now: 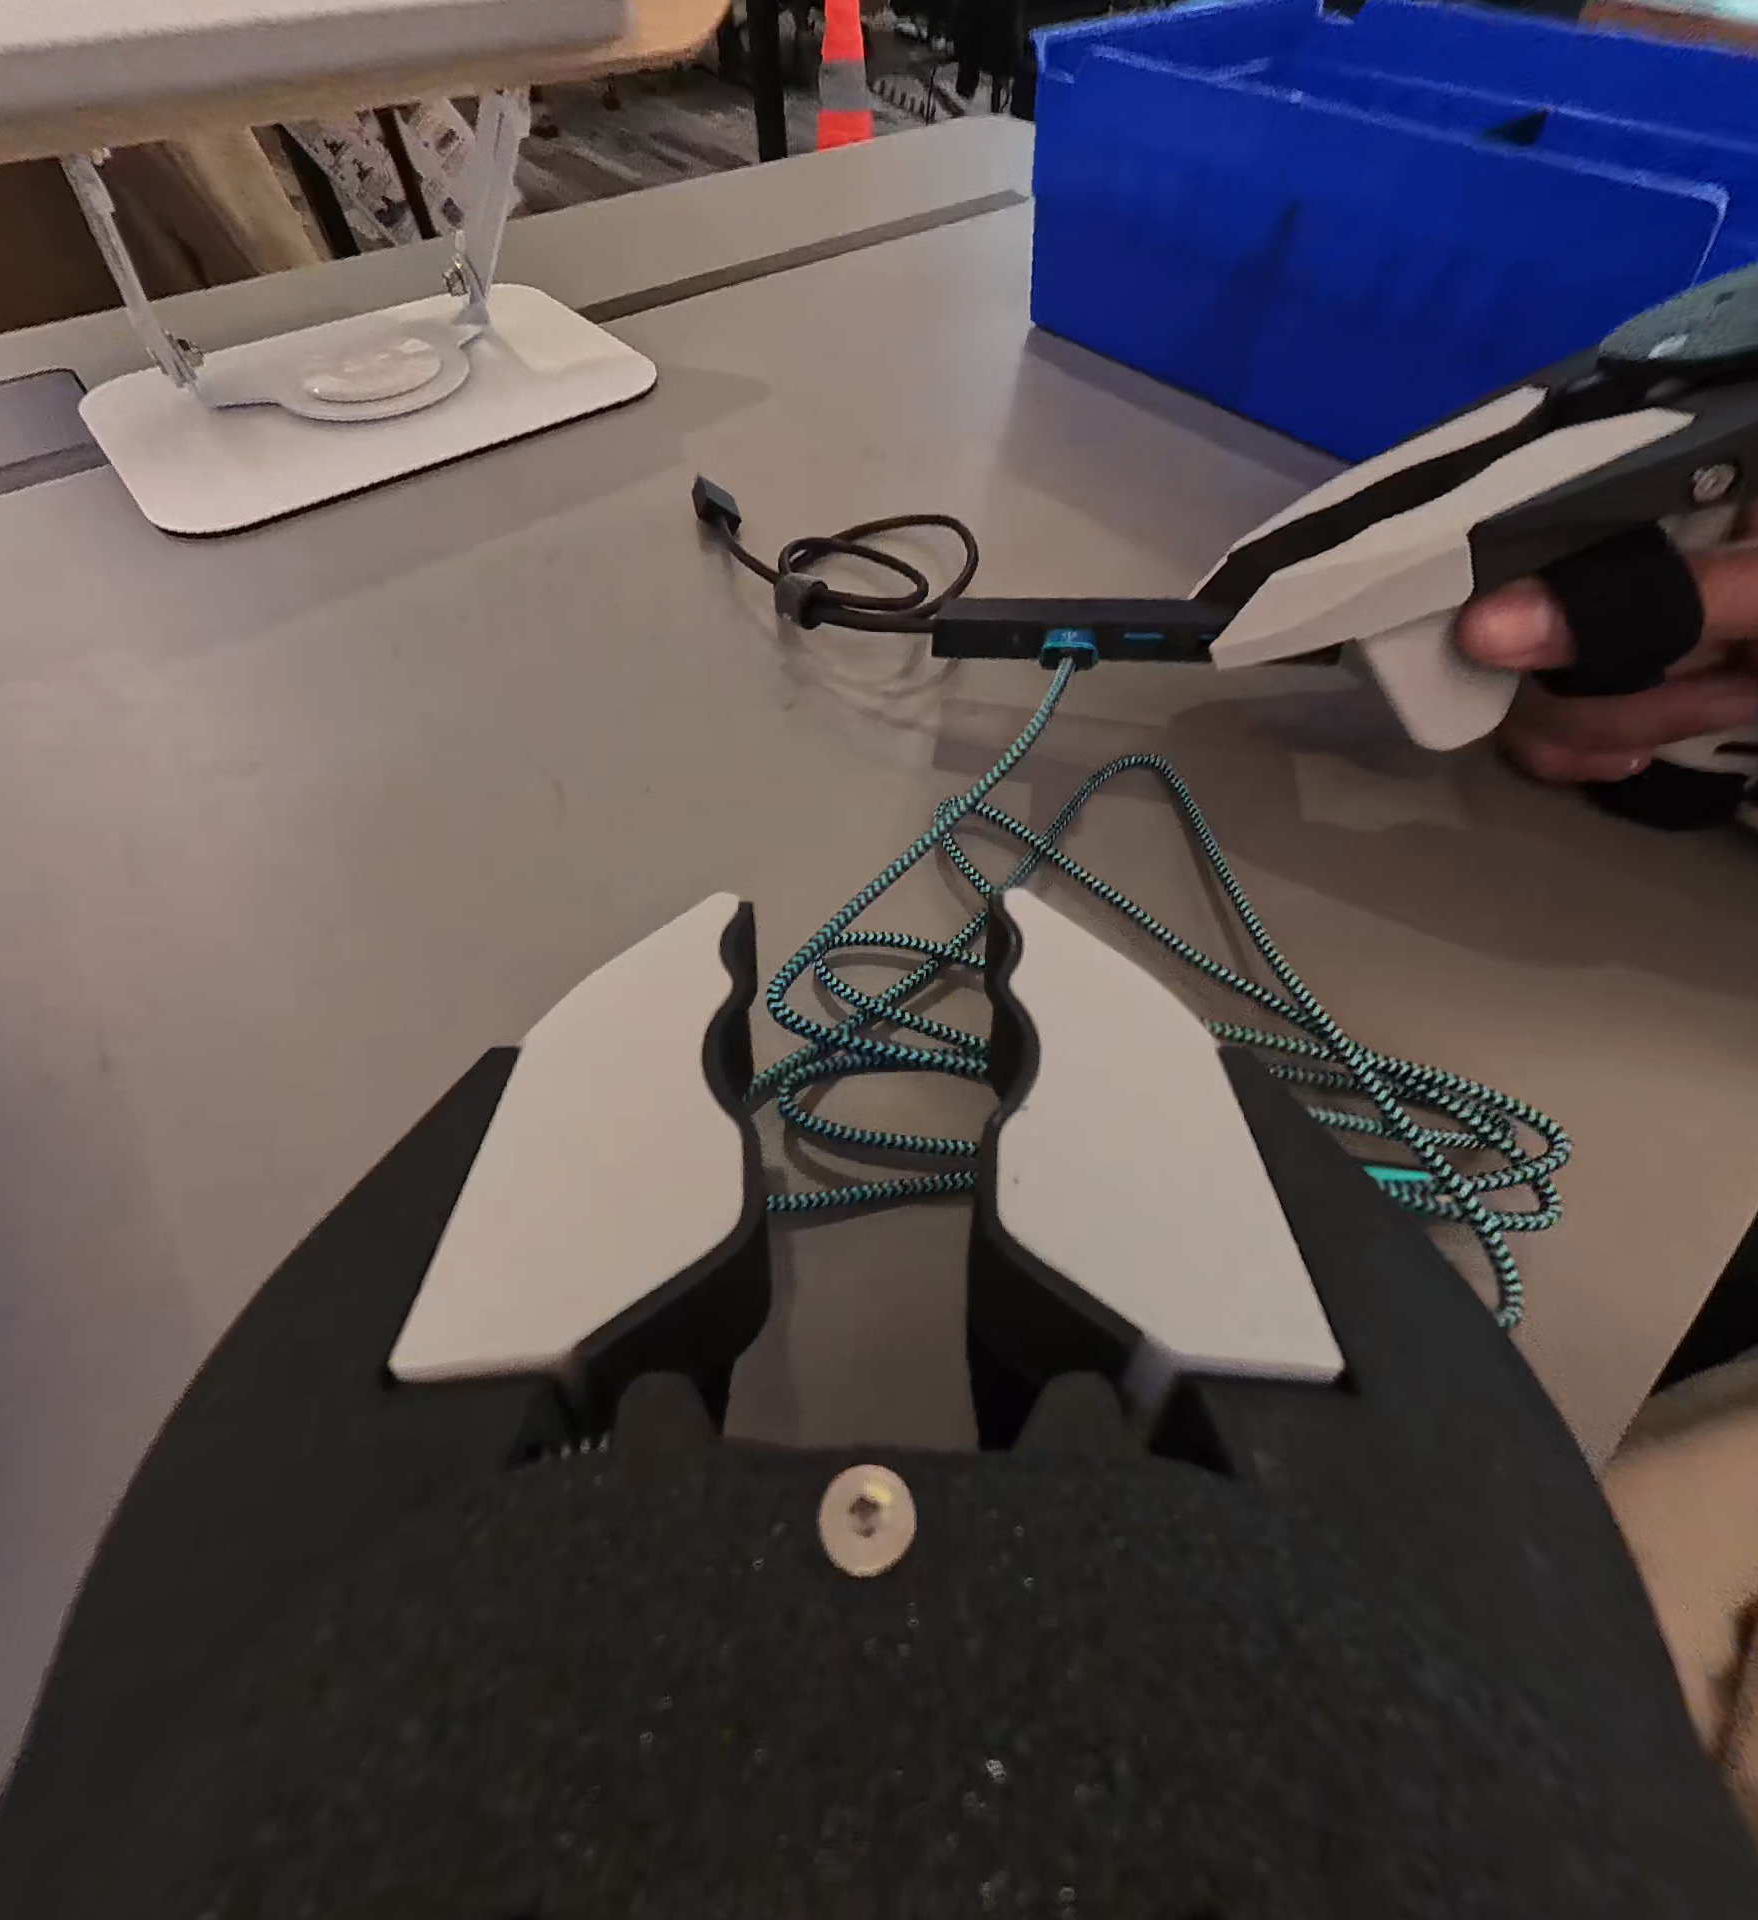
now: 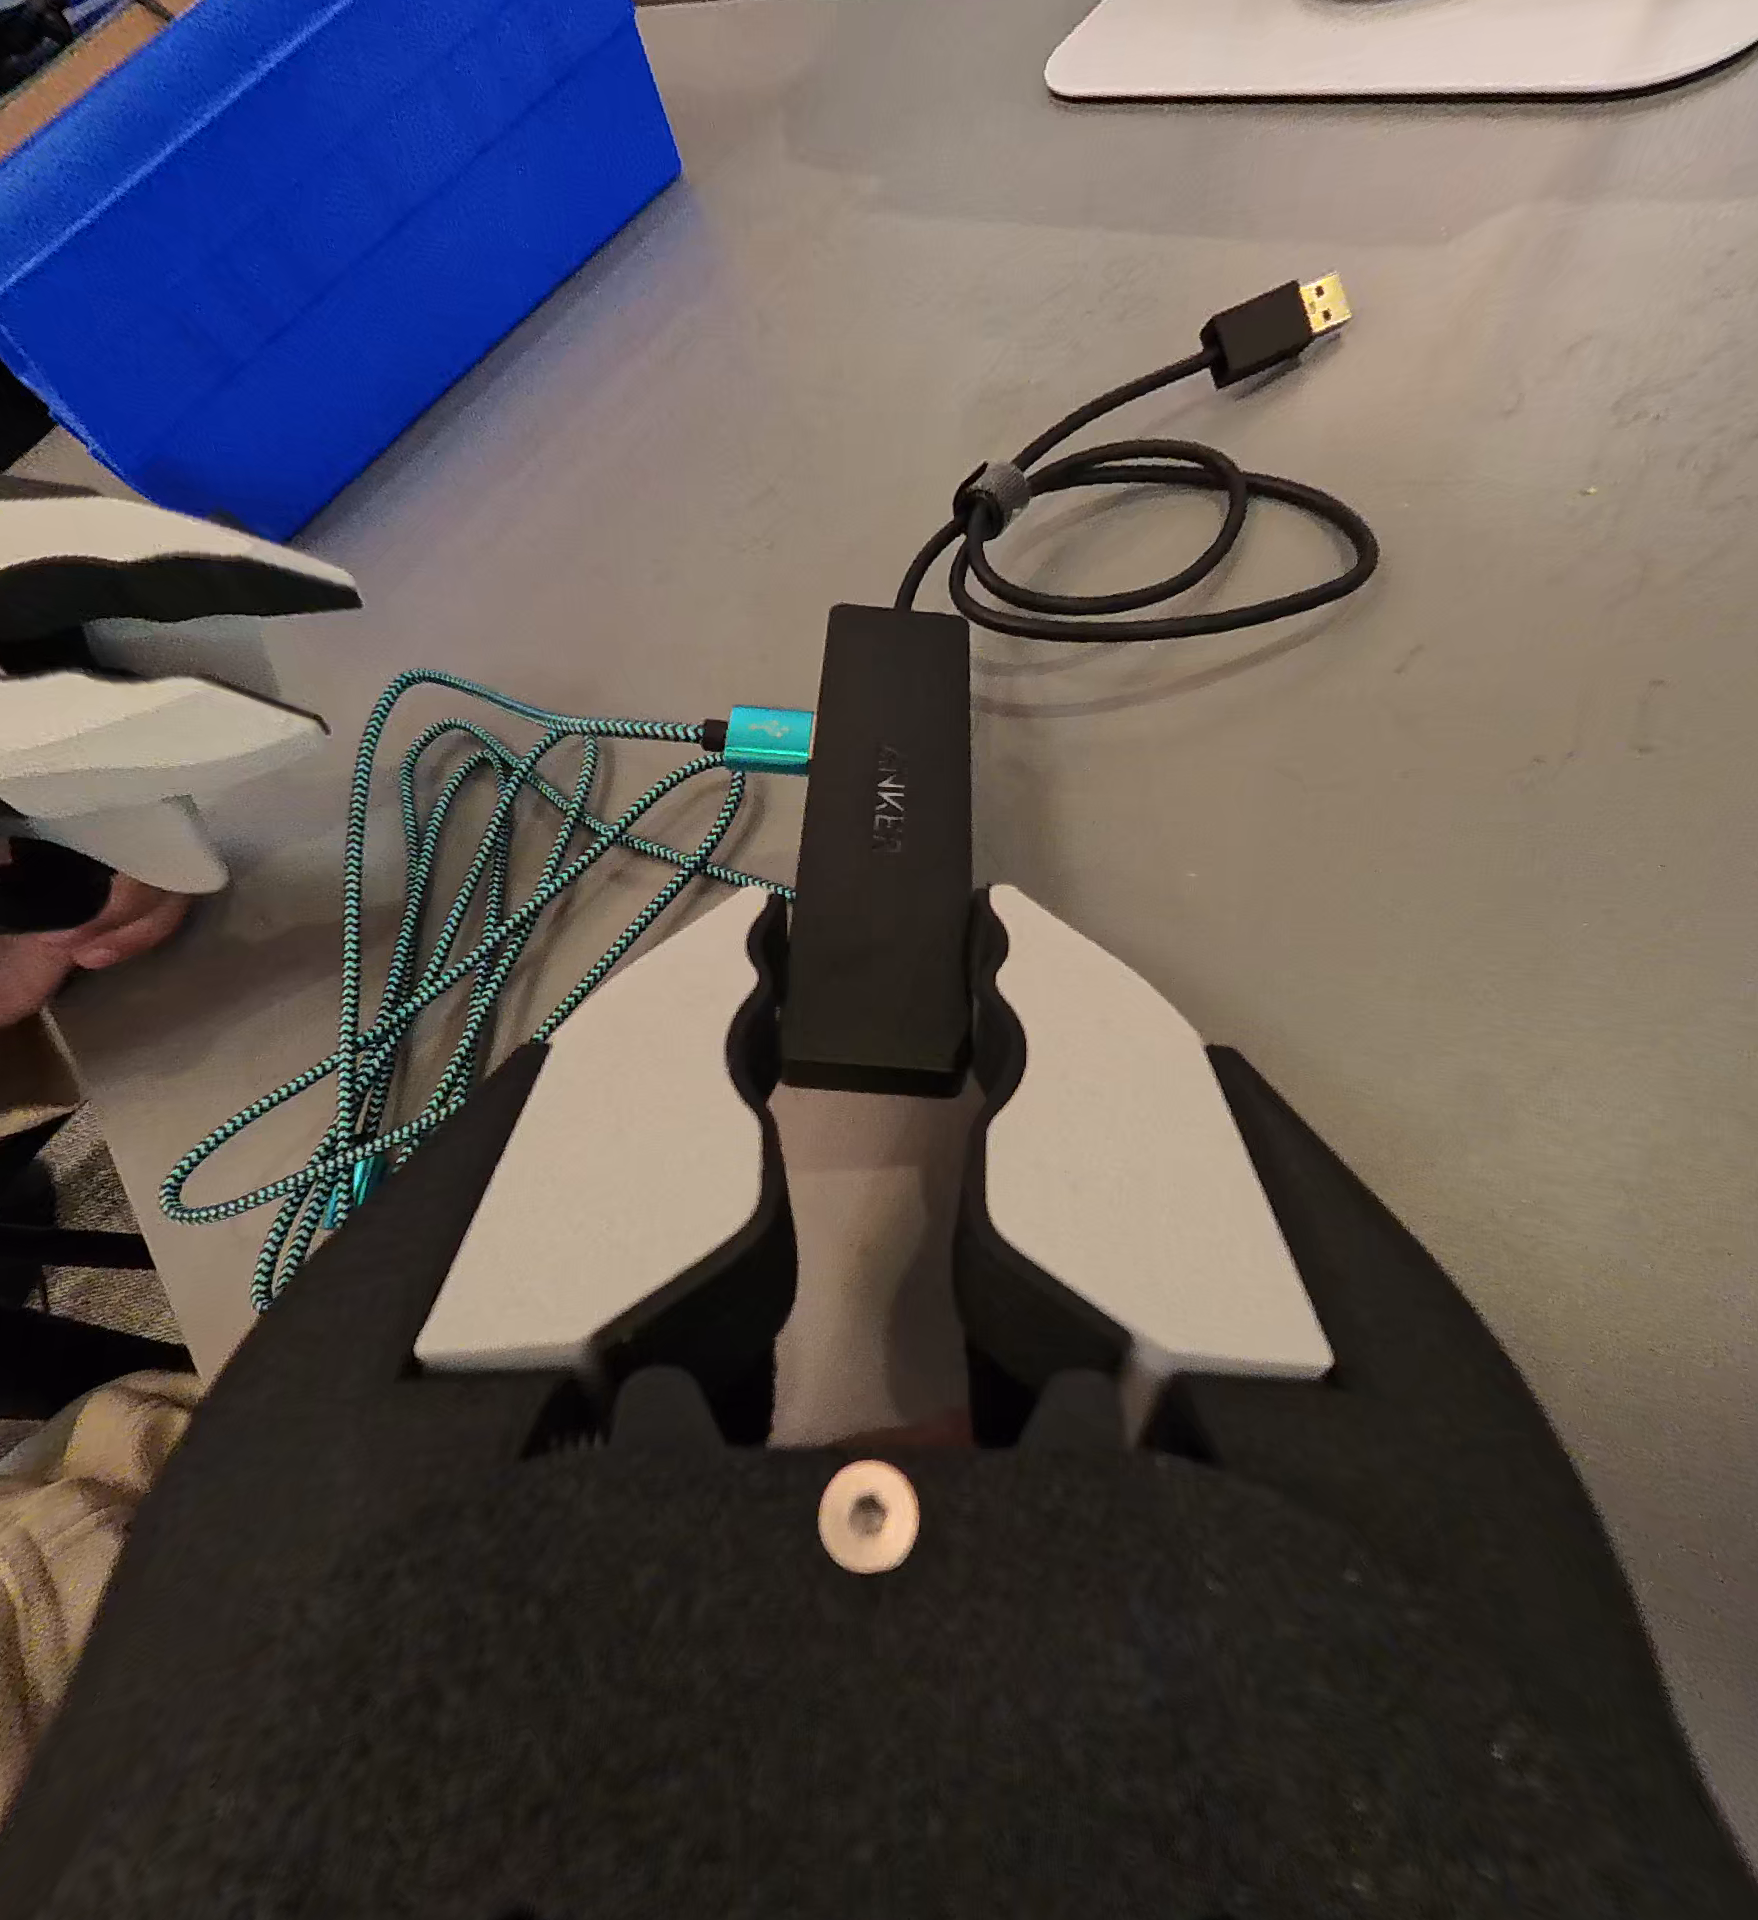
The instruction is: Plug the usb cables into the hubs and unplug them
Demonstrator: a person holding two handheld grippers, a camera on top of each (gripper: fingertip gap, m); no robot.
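While the black USB hub (image 2: 880, 831) sits pinched at its near end between the jaws of the right gripper (image 2: 877, 987), the teal plug (image 2: 769, 738) is seated in a port on the hub's left side. From that plug the teal-and-black braided cable (image 2: 459, 935) spills away in loose tangled loops across the grey desk (image 2: 1426, 935), left of the hub and toward the desk's near edge. On the hub's far end, its own black lead (image 2: 1166, 551) curls in a tied loop and ends in a free USB plug (image 2: 1270, 327) lying flat on the desk beyond it. Left gripper (image 1: 870, 925) now: jaws parted with nothing between them, hovering above the cable loops, short of the hub. Further out from the hub, a blue plastic bin (image 1: 1374, 239) stands on the desk behind the right gripper, and a white stand base (image 1: 366, 405) rests well off to the hub's far left. An orange cone (image 1: 844, 73) shows past the desk.
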